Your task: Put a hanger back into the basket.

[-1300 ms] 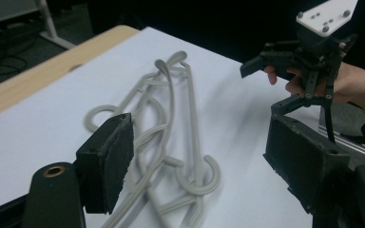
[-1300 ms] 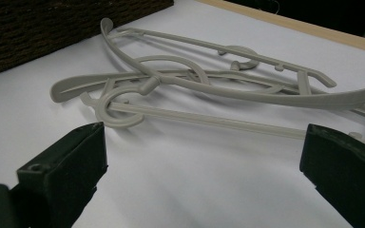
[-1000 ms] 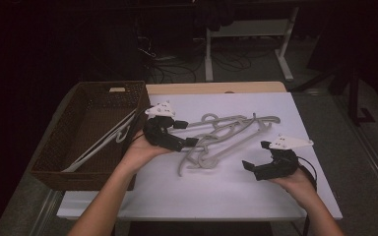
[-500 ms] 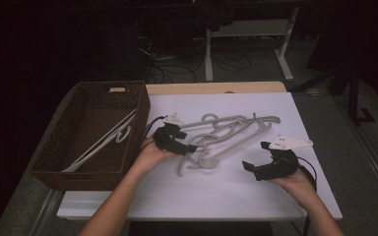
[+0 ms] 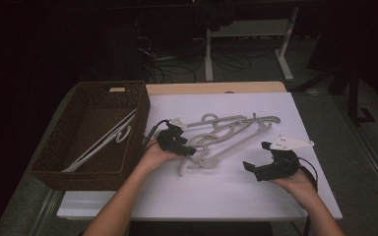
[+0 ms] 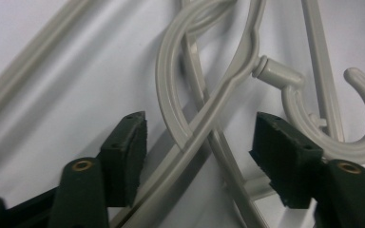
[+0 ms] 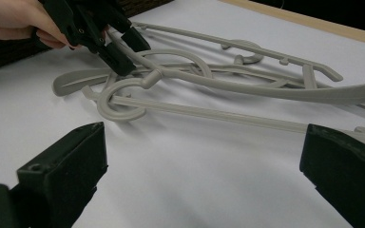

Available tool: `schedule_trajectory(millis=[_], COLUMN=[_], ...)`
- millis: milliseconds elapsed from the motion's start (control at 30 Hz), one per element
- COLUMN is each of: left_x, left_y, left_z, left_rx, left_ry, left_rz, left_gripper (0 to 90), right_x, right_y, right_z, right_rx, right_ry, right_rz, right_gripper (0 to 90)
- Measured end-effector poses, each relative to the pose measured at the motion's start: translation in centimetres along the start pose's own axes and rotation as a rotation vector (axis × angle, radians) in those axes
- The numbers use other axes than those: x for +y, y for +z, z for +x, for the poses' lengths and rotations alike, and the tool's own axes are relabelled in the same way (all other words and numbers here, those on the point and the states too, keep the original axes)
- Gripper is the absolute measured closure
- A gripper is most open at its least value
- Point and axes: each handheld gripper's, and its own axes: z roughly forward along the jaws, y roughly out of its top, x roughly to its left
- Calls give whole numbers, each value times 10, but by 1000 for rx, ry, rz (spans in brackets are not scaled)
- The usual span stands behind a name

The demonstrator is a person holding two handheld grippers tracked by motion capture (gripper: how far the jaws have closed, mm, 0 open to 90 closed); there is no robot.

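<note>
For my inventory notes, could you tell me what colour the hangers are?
The hangers are light grey, clearest in the left gripper view.

It looks like a lab. Behind the white table (image 5: 275, 196) are cables (image 5: 177, 64) and a desk frame (image 5: 246, 44) on a dark floor.

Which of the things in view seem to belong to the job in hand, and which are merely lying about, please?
Likely in the job:
- left gripper, jaws open around the hangers
- pile of grey hangers
- wicker basket holding a white hanger
- right gripper, open, waiting

Lying about:
- floor cables
- table legs behind
</note>
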Motion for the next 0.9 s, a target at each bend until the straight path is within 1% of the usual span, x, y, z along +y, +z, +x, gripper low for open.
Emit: schedule_trajectory(millis=[67,100,200,333,367,400,433,600,633,667,733,867,900], left_x=[0,0,0,0,0,0,1,2,2,2,2,3,3], left_y=[2,2,2,2,3,3,4,4,4,4,5,4,4], left_z=[0,1,2,1,-2,-2,-4,-5,-7,-7,-9,-10,-11], left_rx=[-1,1,2,6,12,12,27,31,31,31,35,27,14], left_ry=[-2,-4,-5,7,20,20,38,44,68,68,86,92,104], left_rz=[3,2,2,2,7,7,14,17,22,22,27,33,37], left_gripper=[397,431,483,541,555,556,563,585,595,603,612,627,635], right_x=[0,0,0,0,0,0,0,0,0,0,0,0,0], right_y=[0,0,0,0,1,1,1,1,1,1,1,1,0], right_z=[0,0,0,0,0,0,0,0,1,1,1,0,0], right_rx=[0,0,0,1,1,1,1,0,1,0,0,0,0], right_ry=[1,1,0,0,0,0,-1,-1,-1,-1,-3,-1,0], right_rz=[0,-1,-1,1,1,1,2,3,2,4,7,4,2], right_gripper=[13,13,13,13,13,13,13,13,13,13,13,14,14])
